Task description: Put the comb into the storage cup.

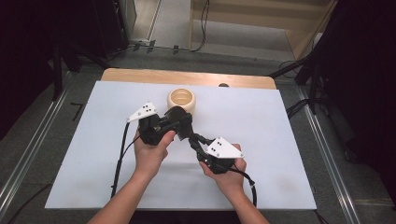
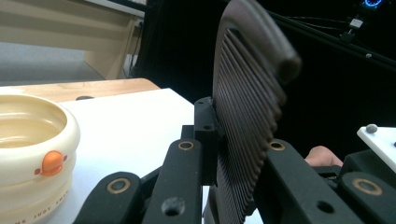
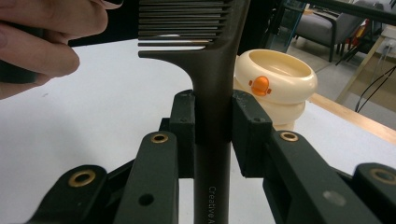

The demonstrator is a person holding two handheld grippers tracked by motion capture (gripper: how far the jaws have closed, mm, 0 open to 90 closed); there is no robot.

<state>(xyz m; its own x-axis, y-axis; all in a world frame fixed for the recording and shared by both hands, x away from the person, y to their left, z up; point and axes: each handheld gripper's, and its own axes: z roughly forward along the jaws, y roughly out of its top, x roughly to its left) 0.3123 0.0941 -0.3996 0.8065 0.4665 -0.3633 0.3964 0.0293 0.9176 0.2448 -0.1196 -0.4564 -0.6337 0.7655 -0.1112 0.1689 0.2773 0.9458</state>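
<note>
My right tongs (image 3: 212, 116) clamp the comb (image 3: 212, 84) by its handle; my left tongs (image 2: 233, 154) are closed across its toothed end, so both hold it above the table (image 1: 261, 140), near the middle, towards the far edge. The cup (image 1: 181, 99) stands just beyond, empty. Picking up and the two-handed grip look done; putting the comb in the cup is left, I'd judge.

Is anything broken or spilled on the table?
Nothing stands out. The dark comb looks whole, held between the left gripper and right gripper, and the cream cup stands upright.
</note>
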